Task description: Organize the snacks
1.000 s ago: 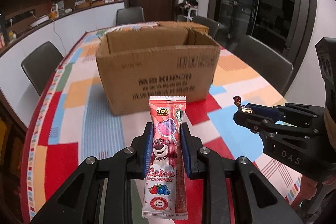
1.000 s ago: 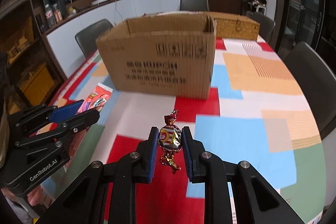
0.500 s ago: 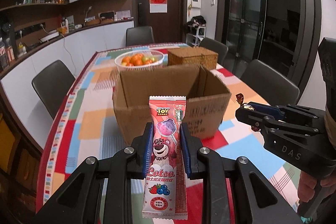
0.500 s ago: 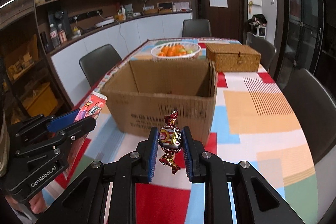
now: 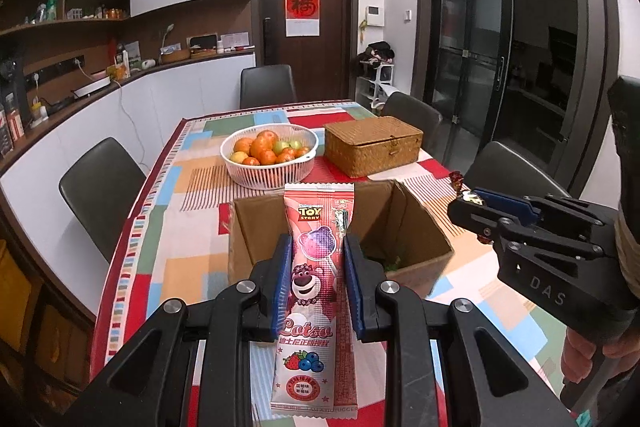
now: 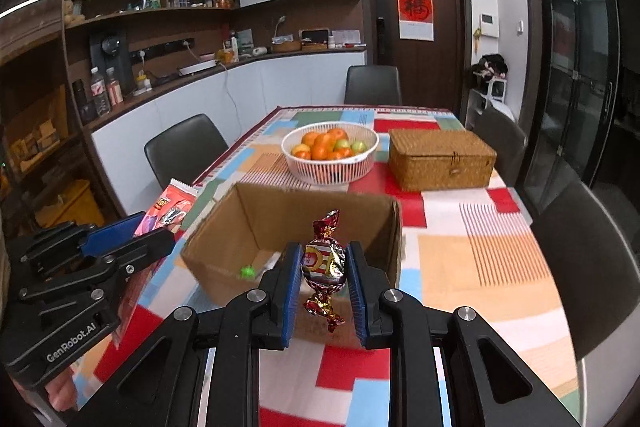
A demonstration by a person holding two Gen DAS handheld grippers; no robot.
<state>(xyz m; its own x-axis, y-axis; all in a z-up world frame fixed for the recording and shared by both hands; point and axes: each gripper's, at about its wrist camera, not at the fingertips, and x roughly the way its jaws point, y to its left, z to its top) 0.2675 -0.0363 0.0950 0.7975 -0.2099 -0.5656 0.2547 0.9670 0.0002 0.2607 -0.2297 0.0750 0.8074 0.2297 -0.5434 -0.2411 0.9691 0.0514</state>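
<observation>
My left gripper [image 5: 316,251] is shut on a tall pink Lotso lollipop packet [image 5: 316,291], which stands upright between the blue pads. My right gripper [image 6: 323,259] is shut on a foil-wrapped candy [image 6: 323,265] with twisted ends. An open cardboard box [image 5: 416,227] [image 6: 224,259] lies just ahead of and below both grippers; something small and green [image 6: 248,271] lies on its floor. In the left wrist view the right gripper [image 5: 466,199] hovers by the box's right rim. In the right wrist view the left gripper [image 6: 152,231] holds its packet [image 6: 168,207] by the box's left rim.
A white basket of oranges and green fruit [image 5: 269,157] [image 6: 330,151] and a closed wicker box [image 5: 374,145] [image 6: 442,159] stand beyond the cardboard box on a patchwork tablecloth [image 6: 480,259]. Dark chairs [image 5: 100,187] [image 6: 592,267] ring the table. A hand [image 5: 616,351] grips the right tool's handle.
Both grippers have risen and moved towards the box, each keeping its snack. The box's inside, the fruit basket and the wicker box have come into view from above.
</observation>
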